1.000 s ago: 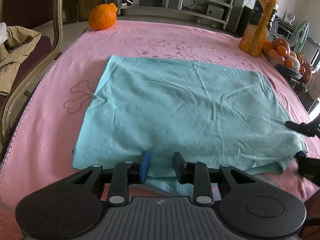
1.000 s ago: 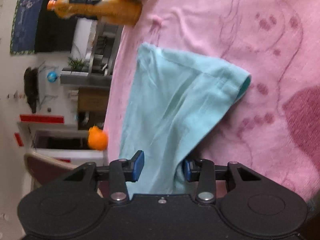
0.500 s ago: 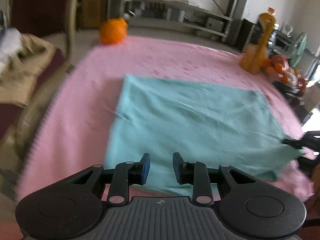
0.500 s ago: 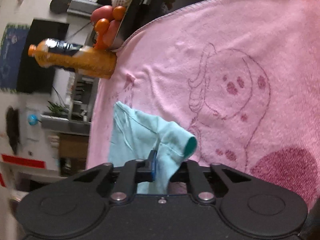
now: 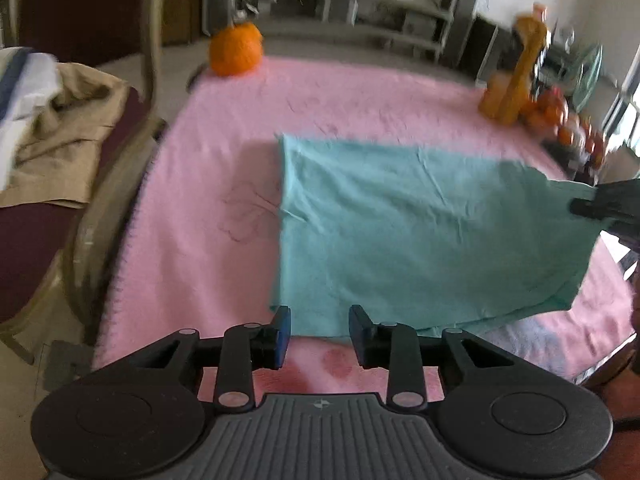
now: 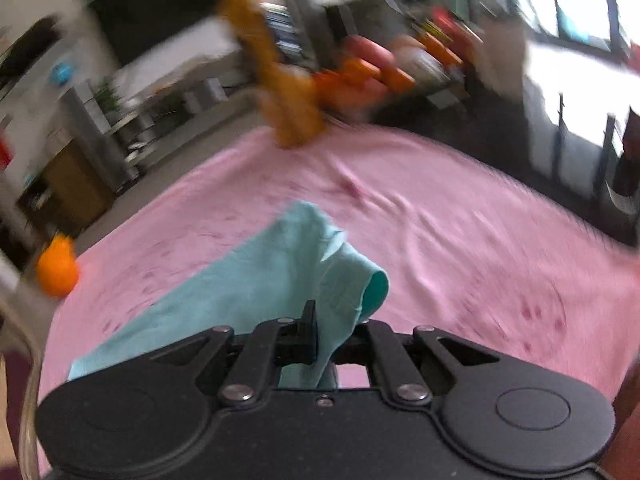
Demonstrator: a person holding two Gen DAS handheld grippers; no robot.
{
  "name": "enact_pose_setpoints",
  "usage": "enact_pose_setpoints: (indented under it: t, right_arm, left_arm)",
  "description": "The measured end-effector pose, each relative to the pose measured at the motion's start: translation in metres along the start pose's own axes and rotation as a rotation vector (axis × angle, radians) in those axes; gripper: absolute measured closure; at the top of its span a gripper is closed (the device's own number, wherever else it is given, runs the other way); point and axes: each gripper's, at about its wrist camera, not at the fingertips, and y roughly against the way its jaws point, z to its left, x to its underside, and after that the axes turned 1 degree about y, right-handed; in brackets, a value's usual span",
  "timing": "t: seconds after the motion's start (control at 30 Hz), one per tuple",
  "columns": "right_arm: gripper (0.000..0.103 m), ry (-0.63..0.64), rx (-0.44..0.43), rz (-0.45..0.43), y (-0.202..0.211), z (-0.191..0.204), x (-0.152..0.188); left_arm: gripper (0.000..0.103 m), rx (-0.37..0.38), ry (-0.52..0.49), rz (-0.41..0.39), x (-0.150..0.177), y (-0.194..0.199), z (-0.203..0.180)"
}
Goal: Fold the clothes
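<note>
Blur smears both views, so we cannot read the bottle's label or count the fruit at the far right. Our right gripper (image 6: 326,342) has its jaws pinched narrow on a corner of the teal T-shirt (image 5: 420,236), and the cloth covers its right finger; from the left wrist view only its dark tip (image 5: 608,206) shows, cut off by the frame edge. Our left gripper (image 5: 320,334) has its jaws opening with only pink blanket (image 5: 208,184) between them, the shirt's near hem just beyond its fingertips. The shirt lies folded on the blanket, its right end lifted off the surface with the sleeve opening (image 6: 374,290) hanging loose. Bare blanket lies open to the left of the shirt and beyond its far edge, up to the orange fruit (image 5: 236,48) and the juice bottle (image 5: 516,80). A chair (image 5: 100,184) with a beige garment (image 5: 64,136) stands close against the left edge.
</note>
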Motion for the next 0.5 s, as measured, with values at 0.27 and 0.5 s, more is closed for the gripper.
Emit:
enact_pose_setpoints:
  t: [0.27, 0.5]
  right_arm:
    - [0.098, 0.593, -0.286, -0.051, 0.033, 0.149, 0.053]
    - [0.098, 0.990, -0.423, 0.077, 0.014, 0.212, 0.135]
  left_arm:
    - [0.076, 0.106, 0.261, -0.142, 0.023, 0.033, 0.054]
    - [0.077, 0.119, 0.351, -0.111, 0.021, 0.026, 0.064]
